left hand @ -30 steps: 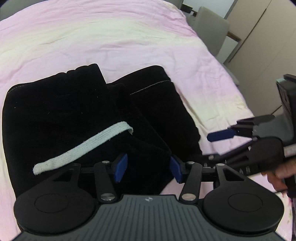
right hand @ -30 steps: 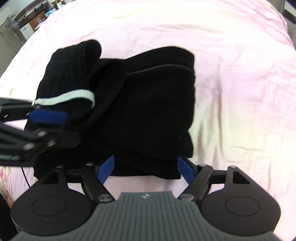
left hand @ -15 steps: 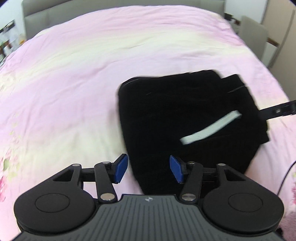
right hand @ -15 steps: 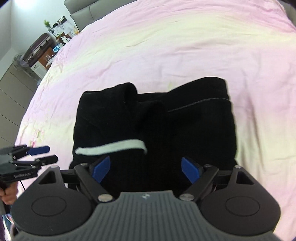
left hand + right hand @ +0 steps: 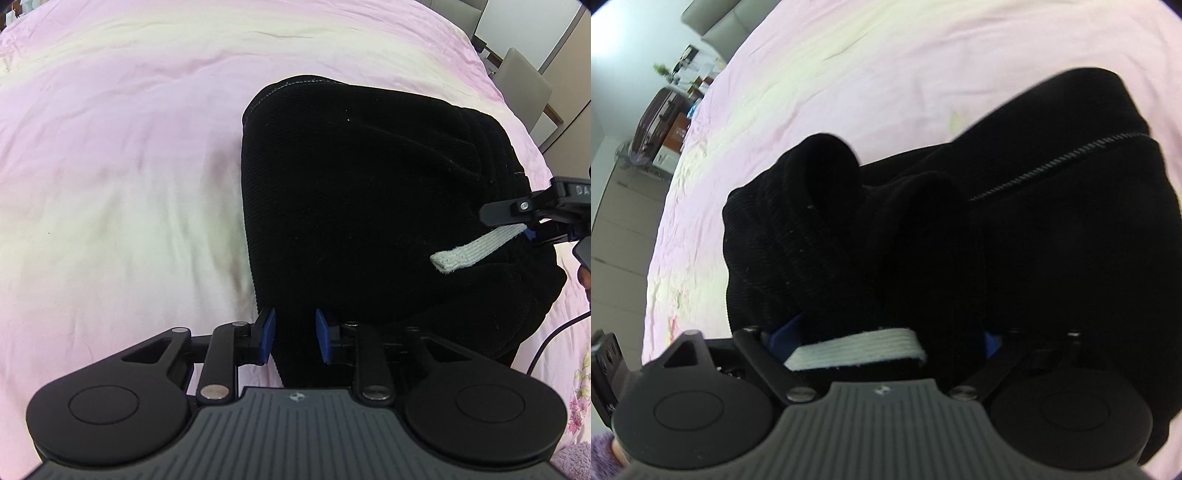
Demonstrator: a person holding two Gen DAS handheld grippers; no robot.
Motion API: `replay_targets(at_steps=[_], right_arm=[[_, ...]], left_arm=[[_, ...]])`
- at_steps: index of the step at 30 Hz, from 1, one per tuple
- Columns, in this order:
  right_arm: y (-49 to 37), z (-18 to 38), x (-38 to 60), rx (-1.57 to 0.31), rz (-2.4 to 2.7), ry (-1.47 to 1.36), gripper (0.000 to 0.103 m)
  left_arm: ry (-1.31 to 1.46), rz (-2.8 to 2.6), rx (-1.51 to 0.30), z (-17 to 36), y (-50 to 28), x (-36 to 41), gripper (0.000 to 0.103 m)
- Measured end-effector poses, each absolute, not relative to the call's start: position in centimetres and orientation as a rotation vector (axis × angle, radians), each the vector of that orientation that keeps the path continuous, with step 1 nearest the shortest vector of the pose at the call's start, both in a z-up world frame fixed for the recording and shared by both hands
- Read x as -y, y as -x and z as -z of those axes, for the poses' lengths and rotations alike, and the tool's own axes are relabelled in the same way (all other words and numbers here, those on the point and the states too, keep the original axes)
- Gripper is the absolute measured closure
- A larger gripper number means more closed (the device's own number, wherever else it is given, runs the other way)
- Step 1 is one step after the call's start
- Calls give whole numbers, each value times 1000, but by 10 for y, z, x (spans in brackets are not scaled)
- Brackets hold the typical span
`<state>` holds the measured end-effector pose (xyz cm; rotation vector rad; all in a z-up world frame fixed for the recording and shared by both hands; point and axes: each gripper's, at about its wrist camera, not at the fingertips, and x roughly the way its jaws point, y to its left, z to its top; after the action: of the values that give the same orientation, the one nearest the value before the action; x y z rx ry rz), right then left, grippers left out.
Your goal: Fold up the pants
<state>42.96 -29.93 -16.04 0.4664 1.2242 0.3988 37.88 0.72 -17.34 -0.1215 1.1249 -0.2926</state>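
Two grippers at work on the pants (image 5: 369, 203), folded into a thick black bundle on a pink sheet (image 5: 129, 147). In the left wrist view, bundle lying right of centre, sheet bare to its left, near corner reaching down between the fingers.

Left gripper (image 5: 294, 336): blue pads drawn in partway, pinching the near corner of the pants, black cloth filling the gap between them.

Right gripper (image 5: 886, 336): jaws spread wide, one blue pad at each side of a raised fold, not pressing on it. Pushed in at the bundle's edge, with cloth and a white band (image 5: 857, 349) lying across the gap just ahead of the body. Beyond it, two rounded rolls of ribbed cloth side by side, and a stitched hem running across the flatter part to the right.

Seen from the left wrist, right gripper (image 5: 517, 221) entering at the bundle's right edge, upper finger over the cloth, band (image 5: 476, 251) sticking out from just under it, free end frayed and resting on the pants.

Grey chair (image 5: 524, 85) past the bed's far right corner. Black cable (image 5: 554, 339) trailing across the sheet at lower right.
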Motion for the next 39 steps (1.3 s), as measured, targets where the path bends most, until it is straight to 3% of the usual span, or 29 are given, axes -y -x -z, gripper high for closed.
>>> replay_targets(at_steps=[9,17,23,27,34,39], right_arm=[[-409,91,244,-1102,-453,-130,72],[-396,-8,209,-956,-512,2,78],[-388,-44,247,-915,-439,16,78],[-391,-29,305,-953,-352,-67,78],[-403,57,383,-1062,-246,-198,77],[-416,114,407,-1123,-216,-231,71]], left_arm=[[152,265,-1138,171,-379,-18,74],[223,206,-1053,123,-376,-31,64],[205,255,-984,91,-383,-4,63],[144,303,-963,89,-394,33,63],[30,348,-1019,123,-415,90,70],[-11,359,-1051,146,-422,106,72]])
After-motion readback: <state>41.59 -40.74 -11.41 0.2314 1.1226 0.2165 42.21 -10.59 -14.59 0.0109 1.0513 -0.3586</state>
